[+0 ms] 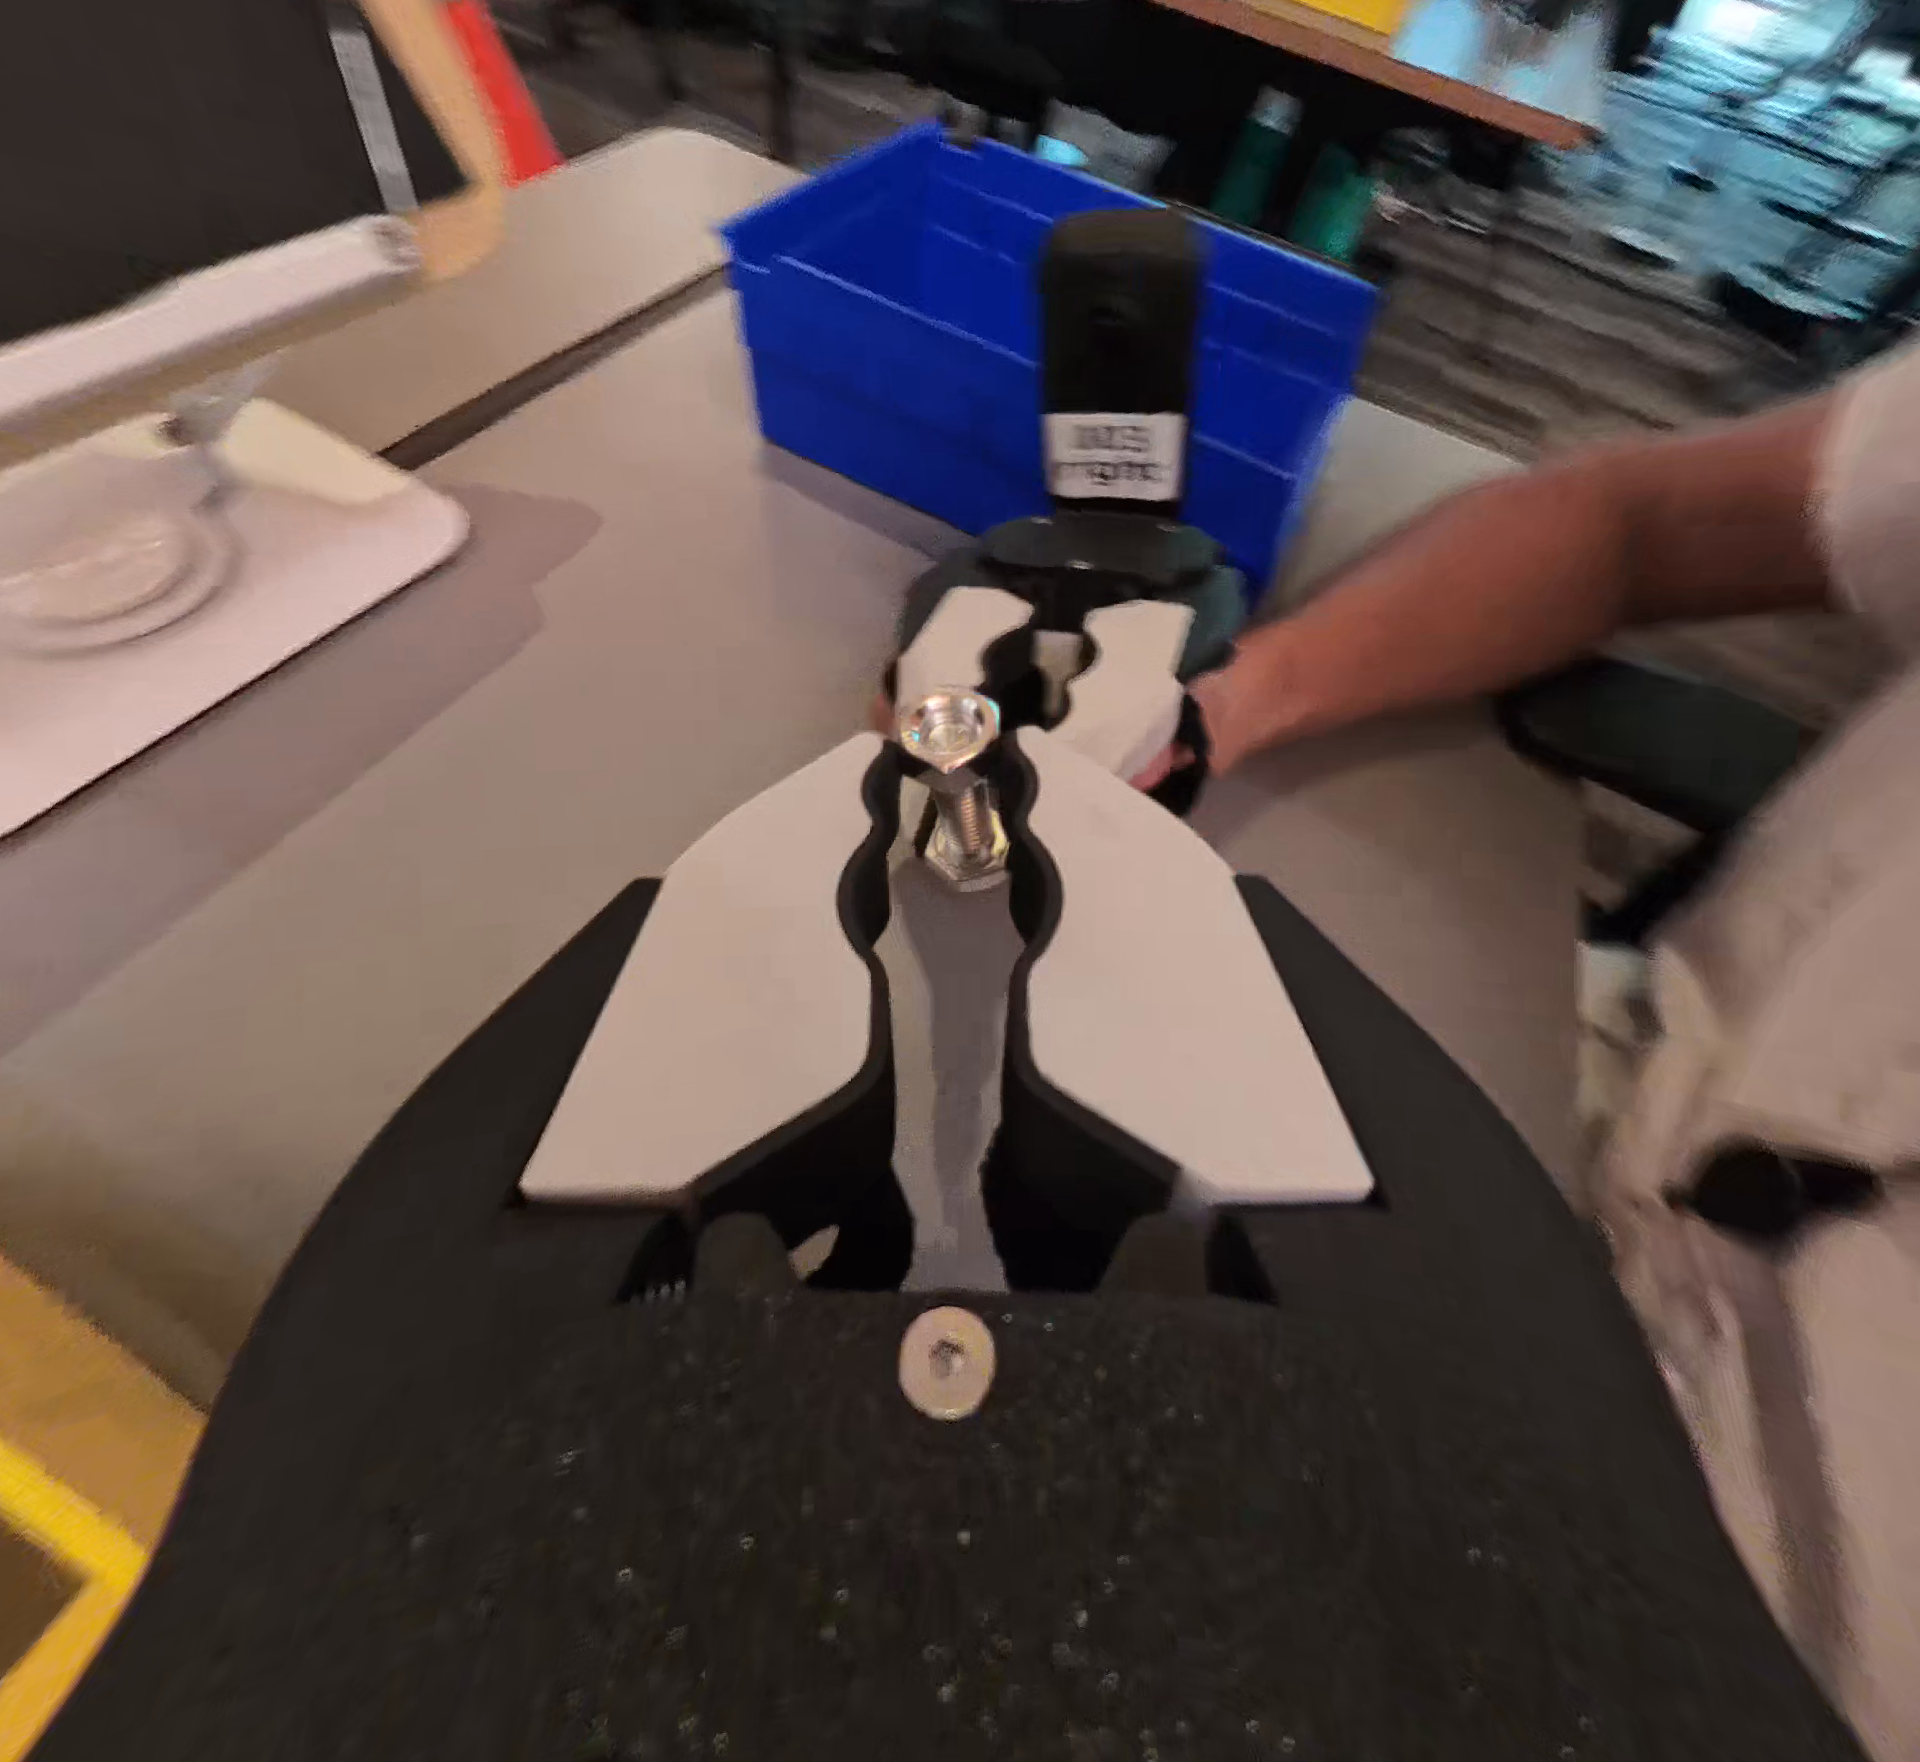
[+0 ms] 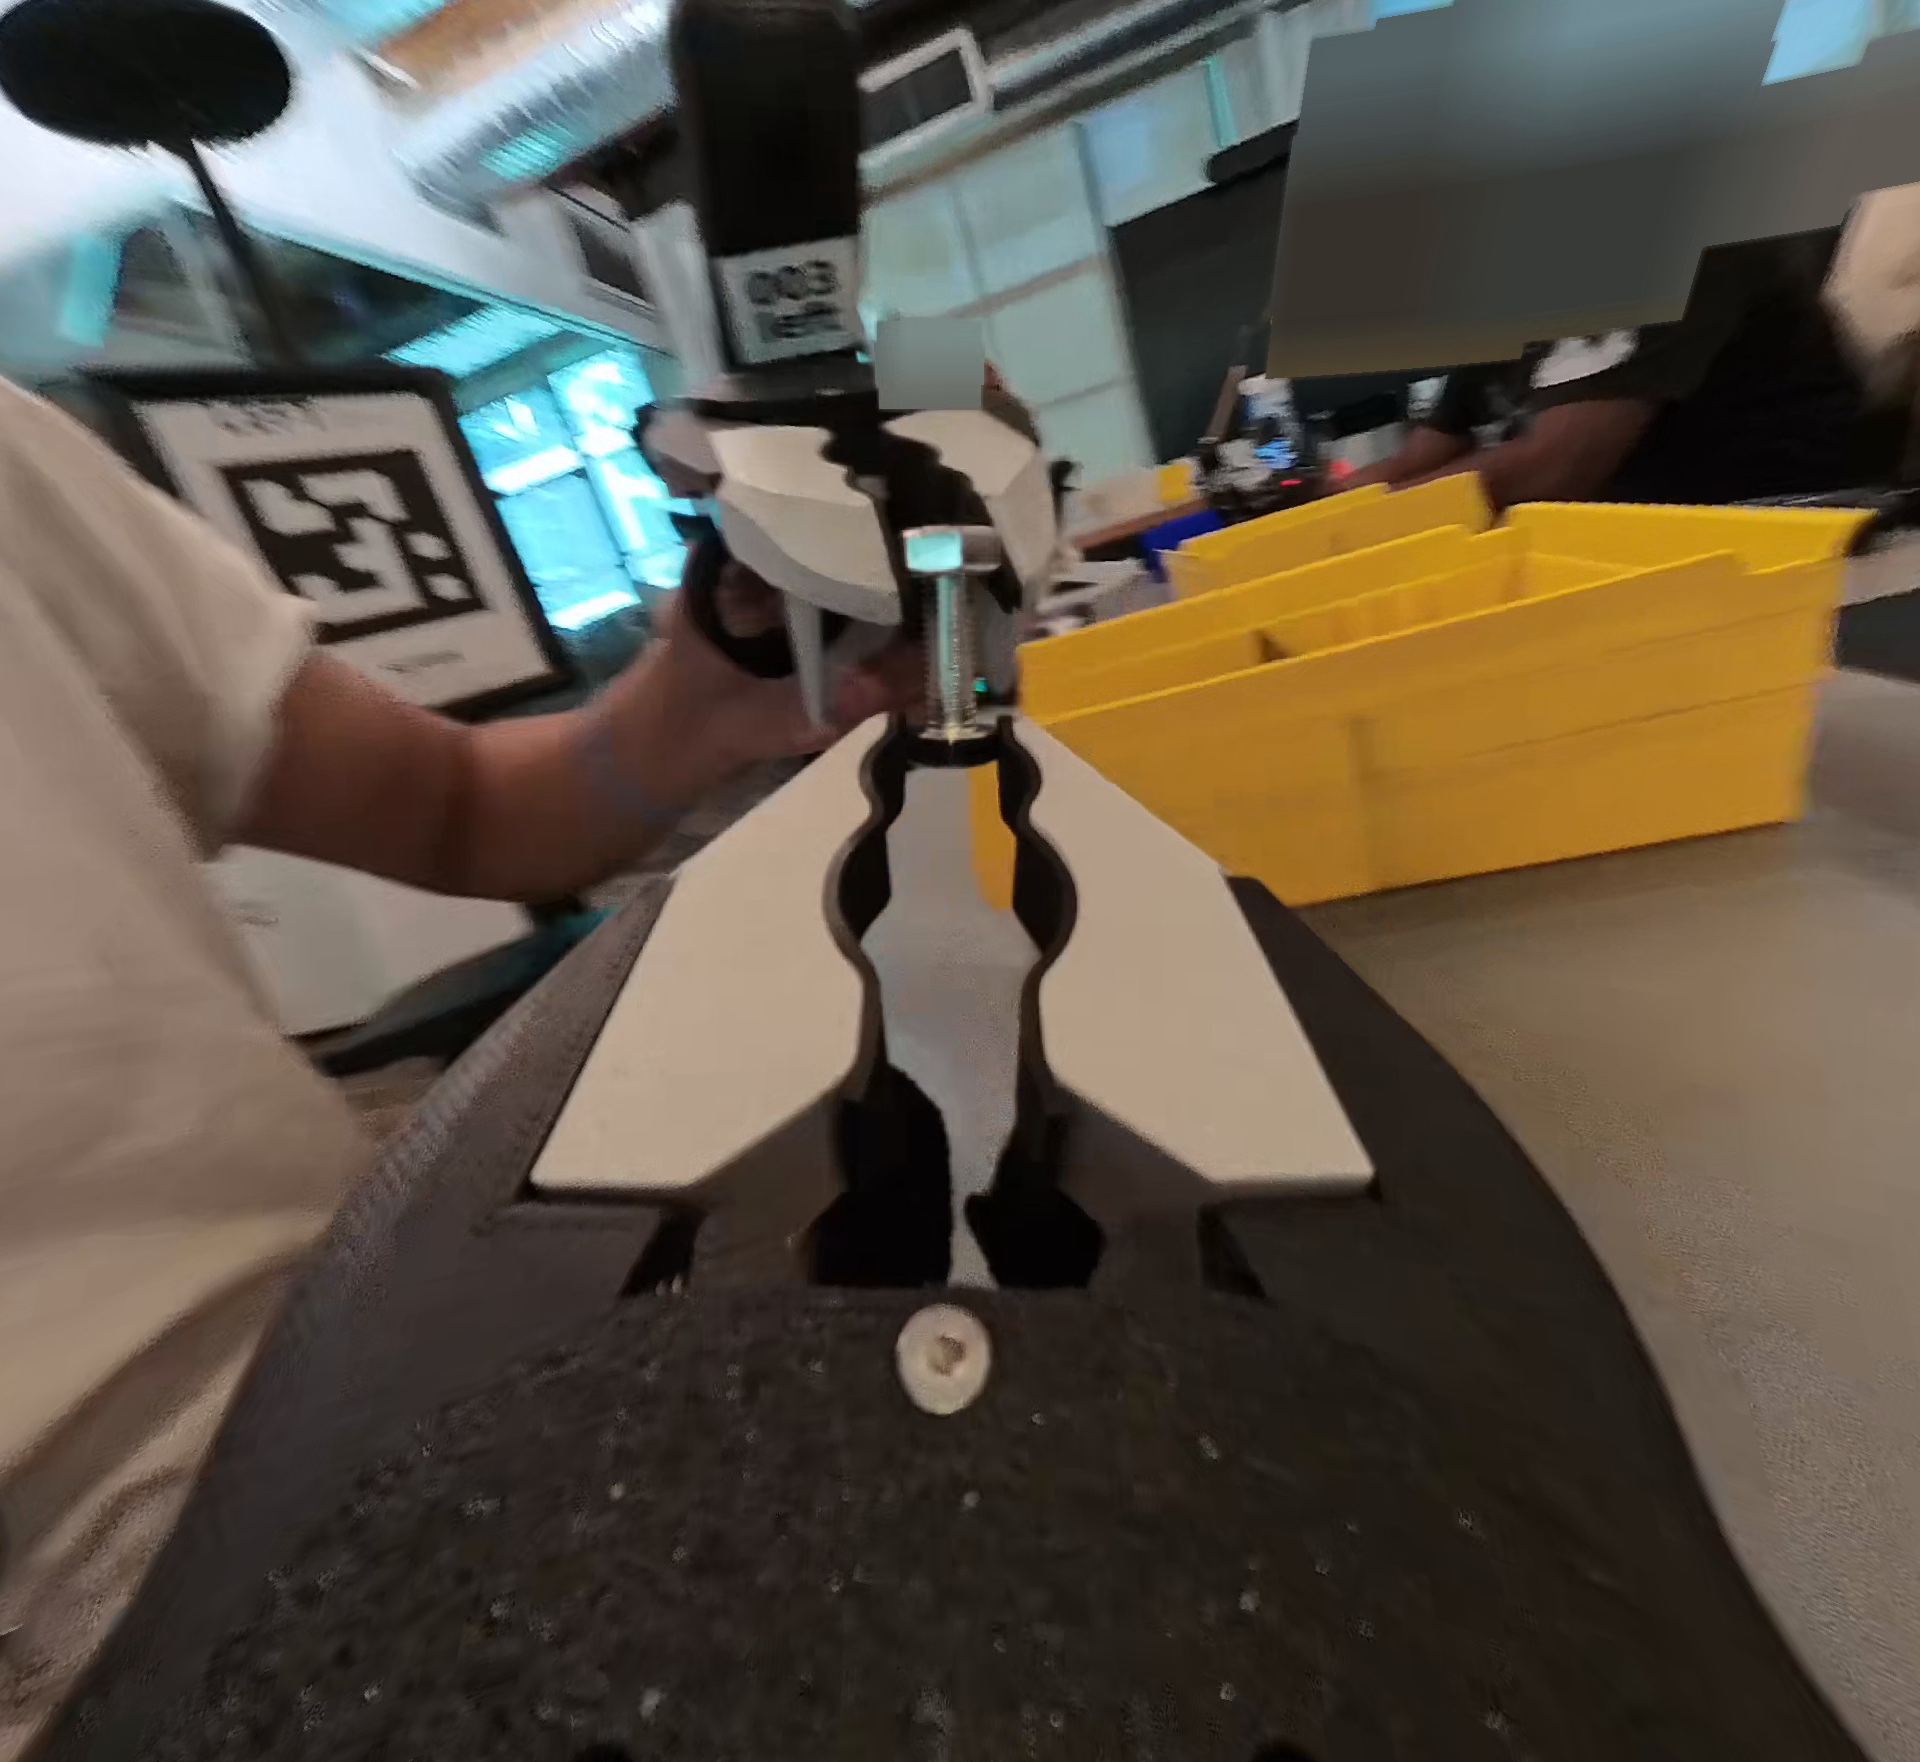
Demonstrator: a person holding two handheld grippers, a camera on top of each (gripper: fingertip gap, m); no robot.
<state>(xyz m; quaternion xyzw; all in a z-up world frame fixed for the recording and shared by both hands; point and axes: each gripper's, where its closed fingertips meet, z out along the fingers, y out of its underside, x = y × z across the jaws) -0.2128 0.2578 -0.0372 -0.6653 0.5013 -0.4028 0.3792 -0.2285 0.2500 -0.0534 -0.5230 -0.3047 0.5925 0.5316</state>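
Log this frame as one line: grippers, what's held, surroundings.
left gripper: shut on bolt head | right gripper: shut on nut | blue bin behind | yellow bin beside

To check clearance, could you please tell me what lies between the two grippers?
A silver bolt carrying a nut bridges left gripper and right gripper; the right wrist view shows it.

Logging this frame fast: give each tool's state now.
Left tool: closed on the bolt at its head.
Right tool: closed on the nut on that bolt.
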